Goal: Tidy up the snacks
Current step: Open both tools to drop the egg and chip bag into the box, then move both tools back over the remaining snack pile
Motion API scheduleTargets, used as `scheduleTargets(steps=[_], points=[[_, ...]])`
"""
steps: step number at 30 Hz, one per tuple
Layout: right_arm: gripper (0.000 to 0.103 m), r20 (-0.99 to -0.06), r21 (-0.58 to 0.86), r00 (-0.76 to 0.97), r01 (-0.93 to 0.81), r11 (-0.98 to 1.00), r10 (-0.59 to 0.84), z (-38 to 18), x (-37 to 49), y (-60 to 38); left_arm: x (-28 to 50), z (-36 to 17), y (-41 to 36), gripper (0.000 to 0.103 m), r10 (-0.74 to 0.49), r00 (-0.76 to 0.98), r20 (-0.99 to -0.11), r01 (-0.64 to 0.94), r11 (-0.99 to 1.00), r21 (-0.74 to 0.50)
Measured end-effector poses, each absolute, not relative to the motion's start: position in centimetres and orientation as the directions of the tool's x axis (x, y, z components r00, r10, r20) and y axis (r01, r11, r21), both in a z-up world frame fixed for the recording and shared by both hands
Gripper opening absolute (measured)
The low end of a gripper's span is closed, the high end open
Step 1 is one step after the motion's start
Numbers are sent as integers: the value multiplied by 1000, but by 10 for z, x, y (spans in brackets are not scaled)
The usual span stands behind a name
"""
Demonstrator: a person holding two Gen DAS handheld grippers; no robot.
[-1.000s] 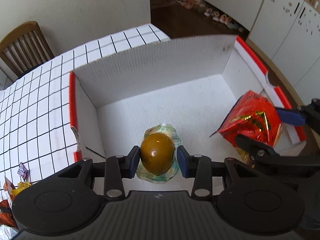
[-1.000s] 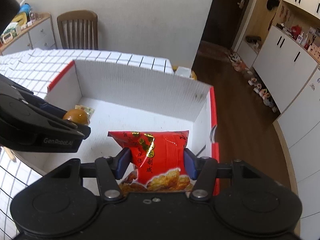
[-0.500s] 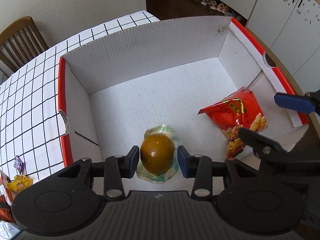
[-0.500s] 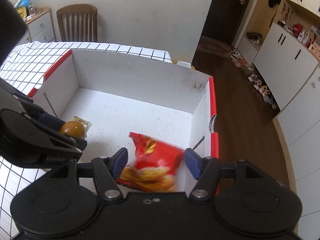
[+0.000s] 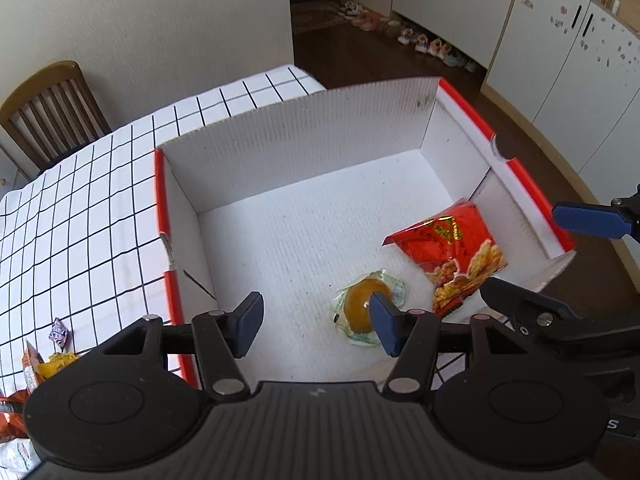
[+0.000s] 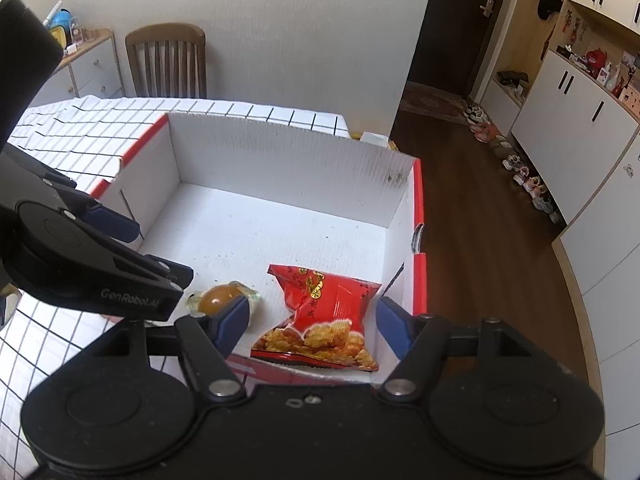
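Where it lies, crinkled red snack bag (image 6: 326,312)

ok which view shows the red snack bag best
The right wrist view: the red snack bag lies whole and front-on on the floor of the box, printed face and both sealed ends visible. The left wrist view shows the bag off to the side at an angle, its lower corner hidden behind the right hand-held gripper.
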State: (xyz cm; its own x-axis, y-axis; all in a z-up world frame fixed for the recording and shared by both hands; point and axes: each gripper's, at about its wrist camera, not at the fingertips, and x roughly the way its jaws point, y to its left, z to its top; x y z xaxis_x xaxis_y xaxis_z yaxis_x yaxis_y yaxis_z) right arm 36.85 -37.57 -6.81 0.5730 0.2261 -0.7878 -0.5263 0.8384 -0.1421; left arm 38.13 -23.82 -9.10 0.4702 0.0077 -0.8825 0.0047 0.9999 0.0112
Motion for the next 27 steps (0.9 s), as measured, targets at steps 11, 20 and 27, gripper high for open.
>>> scheduleTargets(steps=[11, 20, 27], points=[[77, -744, -106, 606, -523, 846, 281, -35, 345, -381, 348, -59, -222, 58, -3, 551, -834, -14, 1000, -13], [83, -710, -84, 634, -509, 857, 307, -15, 325, -375, 309, -30, -195, 58, -36, 613, -789, -15, 998, -57], [85, -679, -56, 658, -490, 870, 326, -1, 303, -364, 275, -11, -168, 58, -57, 658, -750, 4, 997, -73]])
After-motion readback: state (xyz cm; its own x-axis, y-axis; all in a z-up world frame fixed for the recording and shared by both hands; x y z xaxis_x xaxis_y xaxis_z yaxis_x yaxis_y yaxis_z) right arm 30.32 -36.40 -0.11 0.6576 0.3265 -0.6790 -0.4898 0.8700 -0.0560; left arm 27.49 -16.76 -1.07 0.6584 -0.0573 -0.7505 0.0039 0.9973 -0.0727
